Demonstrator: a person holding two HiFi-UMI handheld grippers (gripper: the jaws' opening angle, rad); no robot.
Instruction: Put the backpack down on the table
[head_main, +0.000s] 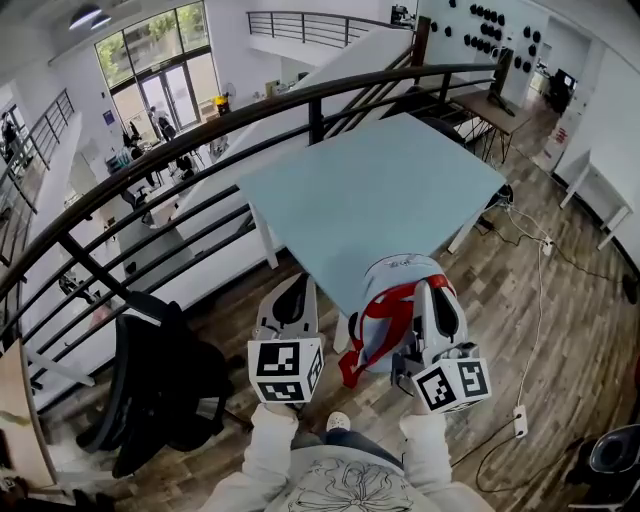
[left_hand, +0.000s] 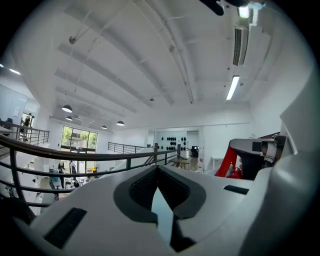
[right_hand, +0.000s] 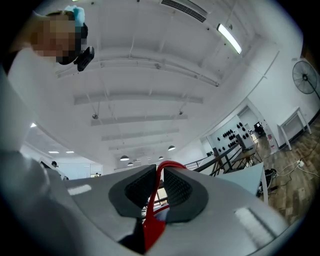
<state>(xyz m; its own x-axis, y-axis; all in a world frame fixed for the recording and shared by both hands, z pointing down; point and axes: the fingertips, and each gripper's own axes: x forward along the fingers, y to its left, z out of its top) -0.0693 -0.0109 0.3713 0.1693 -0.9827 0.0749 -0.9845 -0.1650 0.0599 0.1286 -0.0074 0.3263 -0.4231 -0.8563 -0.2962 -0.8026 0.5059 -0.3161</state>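
The backpack (head_main: 398, 278), grey-white with red straps (head_main: 383, 318), hangs above the wood floor just short of the near edge of the light blue table (head_main: 370, 190). My right gripper (head_main: 428, 290) is shut on one red strap (right_hand: 152, 220), which runs up between the two dark pads and loops over their tips (right_hand: 161, 170). My left gripper (head_main: 298, 285) is level beside the backpack on its left, apart from it. Its fingertips (left_hand: 158, 169) meet with nothing between them. From the left gripper view, the red strap (left_hand: 227, 162) and the right gripper (left_hand: 260, 150) show at the right.
A black railing (head_main: 200, 140) curves behind and left of the table, with an open drop beyond it. A black office chair (head_main: 160, 390) stands at the lower left. Cables and a power strip (head_main: 520, 420) lie on the floor at the right. A wooden desk (head_main: 495, 105) stands behind.
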